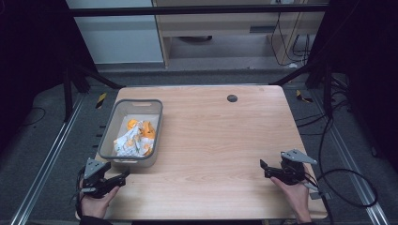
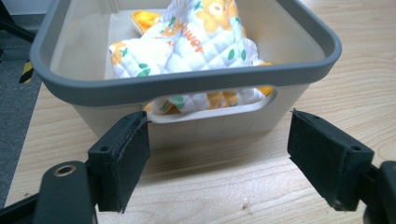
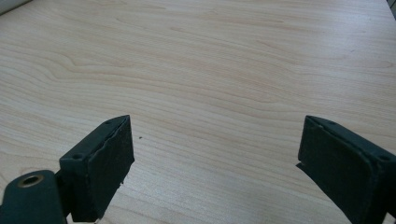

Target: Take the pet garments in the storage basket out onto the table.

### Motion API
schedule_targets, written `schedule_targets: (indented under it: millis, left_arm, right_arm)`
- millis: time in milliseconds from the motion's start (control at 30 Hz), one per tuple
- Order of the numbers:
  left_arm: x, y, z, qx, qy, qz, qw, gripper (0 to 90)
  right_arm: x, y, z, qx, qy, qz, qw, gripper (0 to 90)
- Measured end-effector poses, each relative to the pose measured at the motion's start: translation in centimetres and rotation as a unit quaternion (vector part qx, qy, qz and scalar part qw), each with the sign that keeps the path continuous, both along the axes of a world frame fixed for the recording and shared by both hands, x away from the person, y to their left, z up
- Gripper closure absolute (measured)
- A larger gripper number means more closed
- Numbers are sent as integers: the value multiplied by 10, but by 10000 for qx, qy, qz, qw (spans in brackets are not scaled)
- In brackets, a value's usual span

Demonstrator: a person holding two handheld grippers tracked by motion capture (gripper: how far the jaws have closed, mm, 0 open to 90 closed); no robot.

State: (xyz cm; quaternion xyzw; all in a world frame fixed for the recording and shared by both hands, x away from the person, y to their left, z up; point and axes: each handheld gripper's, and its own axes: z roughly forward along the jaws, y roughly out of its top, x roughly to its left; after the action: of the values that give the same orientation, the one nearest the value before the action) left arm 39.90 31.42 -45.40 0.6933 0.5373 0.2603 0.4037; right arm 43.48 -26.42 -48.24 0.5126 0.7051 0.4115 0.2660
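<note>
A grey-rimmed plastic bin point(image 1: 105, 136) stands at the table's left side and holds white quilted cloth with orange flower print point(image 1: 133, 140). In the left gripper view the bin's rim point(image 2: 187, 80) and handle slot lie just ahead, with the cloth point(image 2: 196, 42) heaped inside. My left gripper point(image 1: 123, 178) rests near the table's front left corner, just in front of the bin, open with nothing between its jaws point(image 2: 219, 161). My right gripper point(image 1: 263, 168) sits at the front right, held by a hand, open over bare wood point(image 3: 215, 154).
The wooden table point(image 1: 220, 140) has a small dark round grommet point(image 1: 232, 98) near its far edge. Metal rails run along the floor on both sides, and cables point(image 1: 347, 187) lie on the floor at the right. Cabinets stand beyond the table.
</note>
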Motion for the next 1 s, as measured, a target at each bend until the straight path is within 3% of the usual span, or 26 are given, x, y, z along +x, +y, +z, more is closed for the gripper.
schedule_targets:
  millis: [233, 1000]
  left_arm:
    - [-2, 1, 8, -271, -87, -22, 9996, 199]
    - [6, 4, 46, -283, -411, -76, 9987, 188]
  right_arm:
    - [0, -1, 1, 33, -36, -33, 10000, 106]
    - [1, 2, -2, -34, 21, -6, 10000, 104]
